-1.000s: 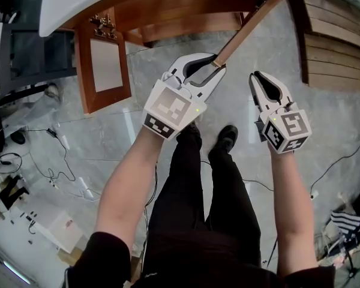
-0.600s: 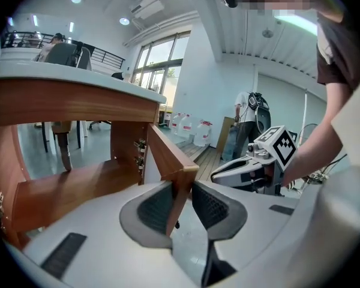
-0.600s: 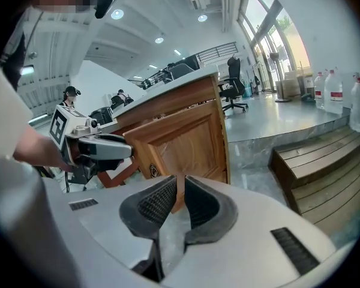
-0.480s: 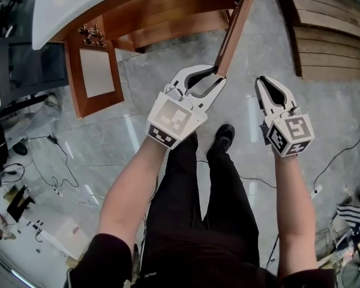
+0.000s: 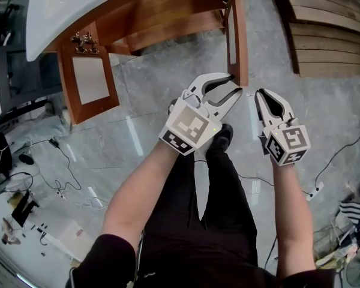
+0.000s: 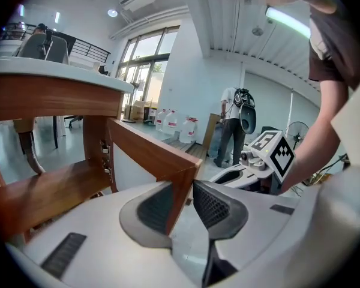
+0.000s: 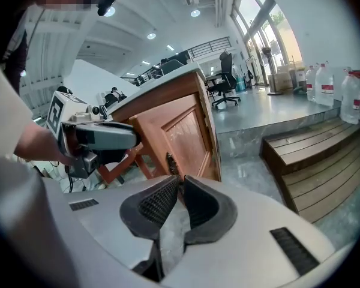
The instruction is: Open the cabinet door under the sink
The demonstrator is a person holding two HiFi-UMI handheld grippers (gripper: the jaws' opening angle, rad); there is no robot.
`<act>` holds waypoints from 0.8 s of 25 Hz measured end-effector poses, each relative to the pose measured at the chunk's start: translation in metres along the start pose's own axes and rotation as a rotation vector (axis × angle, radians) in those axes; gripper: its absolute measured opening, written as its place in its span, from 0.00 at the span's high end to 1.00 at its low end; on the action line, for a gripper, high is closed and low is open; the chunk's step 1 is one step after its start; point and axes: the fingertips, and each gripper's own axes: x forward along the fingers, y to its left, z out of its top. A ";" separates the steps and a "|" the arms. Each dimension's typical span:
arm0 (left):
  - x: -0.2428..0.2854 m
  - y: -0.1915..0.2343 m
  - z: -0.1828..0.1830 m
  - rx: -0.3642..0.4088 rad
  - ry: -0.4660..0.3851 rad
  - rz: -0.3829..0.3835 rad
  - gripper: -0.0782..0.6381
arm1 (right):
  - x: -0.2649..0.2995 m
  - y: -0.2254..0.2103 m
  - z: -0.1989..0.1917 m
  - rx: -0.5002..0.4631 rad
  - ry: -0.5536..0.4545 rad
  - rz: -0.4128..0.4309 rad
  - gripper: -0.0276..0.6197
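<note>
- L gripper [image 5: 234,86]: jaws spread & opening. Free end of the cabinet door [image 5: 237,38] sits btwn them, but the pads aren't clamped on it.
- In the left gripper view the door's corner stands upright btwn the two ribbed pads [image 6: 211,204], covering part of the L pad and just beside the tip of the R one.
- Cabinet door: swung out, edge-on in the head view. It runs from the cabinet under the sink top [image 5: 78,2] straight back to the L gripper's jaw tips.
- R gripper [image 5: 261,95]: just beside the L gripper, on its R, apart from the door. Jaws nearly together & closing, only a thin gap, nothing btwn them.
- From the R gripper the door's paneled outer face is ahead & to its L. A dark handle [image 7: 171,161] shows just past its jaw tips, not touched.
- 2nd door [image 5: 87,80]: open too, well off to the L of the L gripper.
- Wooden steps [image 5: 333,32]: ahead & to the R of the R gripper, well apart.
- Grey stone floor [image 5: 150,101] under both grippers. Person's shoe [image 5: 223,138] is below the L gripper in the head view.
- Water jugs [image 7: 324,83] far ahead-R of the R gripper, on the raised platform.
</note>
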 end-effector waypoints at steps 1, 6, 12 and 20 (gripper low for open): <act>0.004 -0.002 0.000 0.001 0.001 0.000 0.73 | -0.002 -0.002 -0.006 0.007 0.009 -0.003 0.88; 0.008 -0.009 0.006 0.018 0.017 -0.007 0.73 | -0.013 0.008 -0.023 0.023 0.052 0.016 0.89; -0.027 0.003 0.042 -0.037 0.005 0.037 0.74 | -0.035 0.035 0.004 0.012 0.072 0.037 0.89; -0.104 -0.012 0.096 -0.101 0.013 0.163 0.78 | -0.073 0.092 0.085 -0.025 0.030 0.083 0.92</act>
